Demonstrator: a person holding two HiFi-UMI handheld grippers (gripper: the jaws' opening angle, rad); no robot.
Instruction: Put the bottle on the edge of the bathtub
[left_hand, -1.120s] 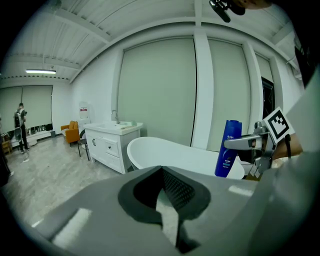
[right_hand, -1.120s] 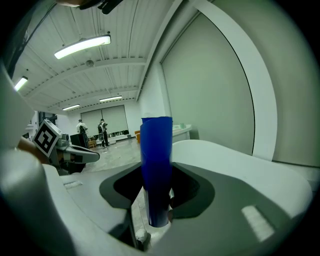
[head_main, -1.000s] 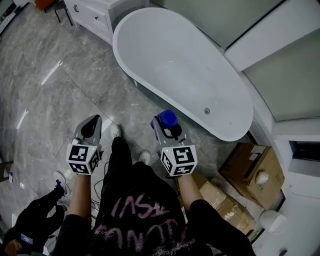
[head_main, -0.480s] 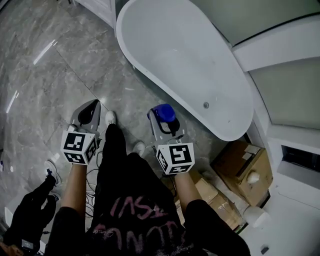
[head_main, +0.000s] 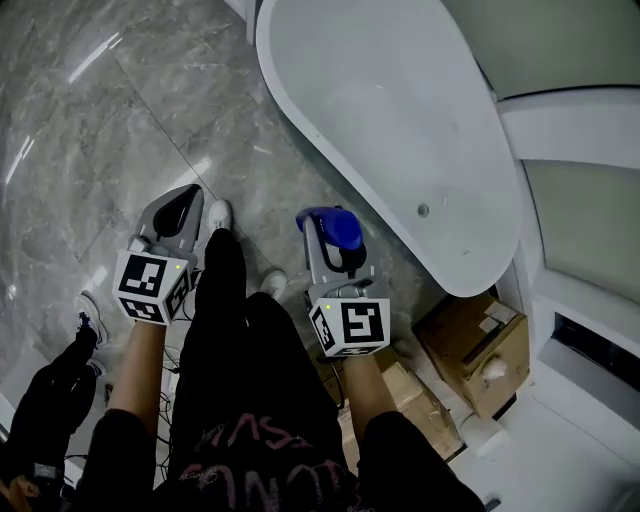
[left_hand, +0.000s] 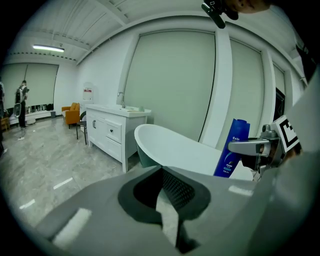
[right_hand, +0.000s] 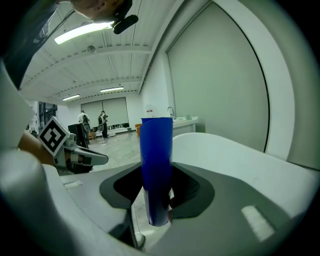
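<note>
Gripping bottle (head_main: 338, 229) in right tongs (head_main: 334, 246), beside bathtub (head_main: 385, 120)

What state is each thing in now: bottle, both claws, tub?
Blue bottle: roughly upright, gripped, over the floor beside the bathtub, not yet on its edge.
Right claw: shut on the blue bottle.
Left claw: shut, empty.
Bathtub: empty inside.

Left gripper (head_main: 188, 194) pinched closed, right gripper (head_main: 328, 240) clamping the bottle (right_hand: 156, 165), both angled downward.
</note>
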